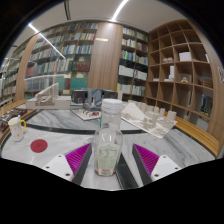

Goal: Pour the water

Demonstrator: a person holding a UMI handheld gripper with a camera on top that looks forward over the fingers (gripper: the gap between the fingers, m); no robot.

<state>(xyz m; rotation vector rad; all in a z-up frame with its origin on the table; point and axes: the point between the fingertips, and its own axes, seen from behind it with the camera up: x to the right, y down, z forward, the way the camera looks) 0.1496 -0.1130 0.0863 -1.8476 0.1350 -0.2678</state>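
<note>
A clear plastic bottle (107,143) with a pale cap stands upright on the marbled table top (60,125), holding a little water at its bottom. It sits between the fingers of my gripper (110,160), with a gap showing on each side. The left pink pad (75,158) and the right pink pad (148,157) are spread wide, so the gripper is open. A small glass (17,128) with a yellowish tint stands far off to the left on the table.
A red round coaster (38,146) lies left of the fingers. A clear tray-like container (152,120) sits beyond the bottle to the right. Boxes and small items (88,100) stand further back. Bookshelves (185,70) line the room behind.
</note>
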